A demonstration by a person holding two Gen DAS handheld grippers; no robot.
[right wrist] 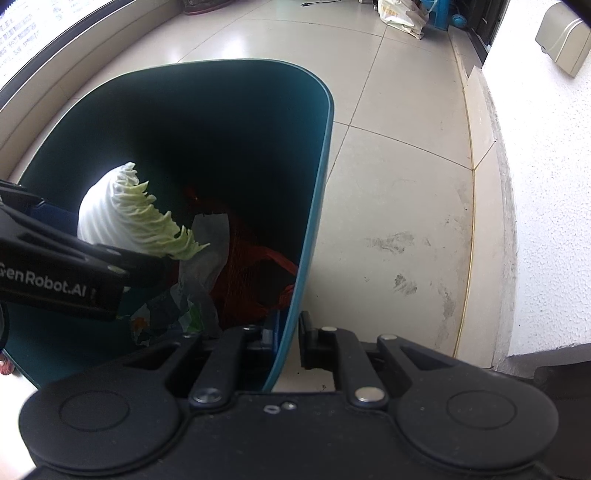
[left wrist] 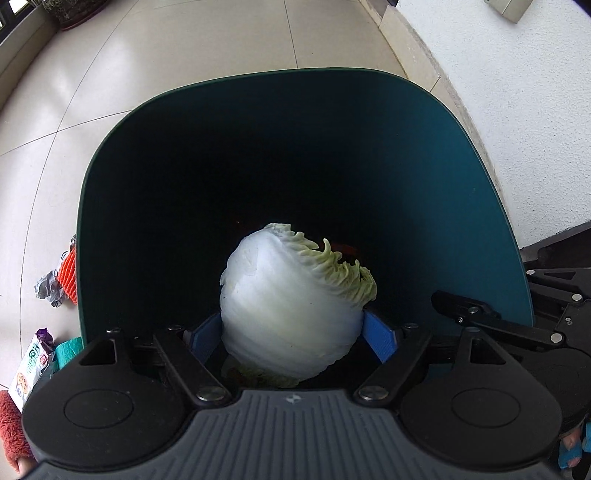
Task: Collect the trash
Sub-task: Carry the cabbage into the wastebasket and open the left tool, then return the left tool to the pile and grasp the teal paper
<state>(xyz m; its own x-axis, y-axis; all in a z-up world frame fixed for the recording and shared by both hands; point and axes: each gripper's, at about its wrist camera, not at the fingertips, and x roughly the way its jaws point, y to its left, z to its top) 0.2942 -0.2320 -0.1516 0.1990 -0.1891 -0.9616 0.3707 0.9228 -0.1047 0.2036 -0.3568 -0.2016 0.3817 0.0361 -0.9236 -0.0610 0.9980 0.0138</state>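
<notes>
A dark teal trash bin (left wrist: 461,177) stands on the tiled floor. My left gripper (left wrist: 291,332) is shut on a white and pale green cabbage piece (left wrist: 288,295) and holds it over the bin's mouth. The cabbage (right wrist: 122,214) and the left gripper's arm also show in the right wrist view. My right gripper (right wrist: 286,336) is shut on the bin's near wall (right wrist: 314,206), one finger inside and one outside. Inside the bin lie a red mesh bag (right wrist: 251,273) and crumpled wrappers (right wrist: 192,288).
Left of the bin on the floor lie an orange mesh sleeve (left wrist: 69,273), crumpled grey foil (left wrist: 50,288) and a snack packet (left wrist: 31,365). A white wall (left wrist: 517,110) runs along the right. A window sill curves along the far left. Bags (right wrist: 402,16) sit far back.
</notes>
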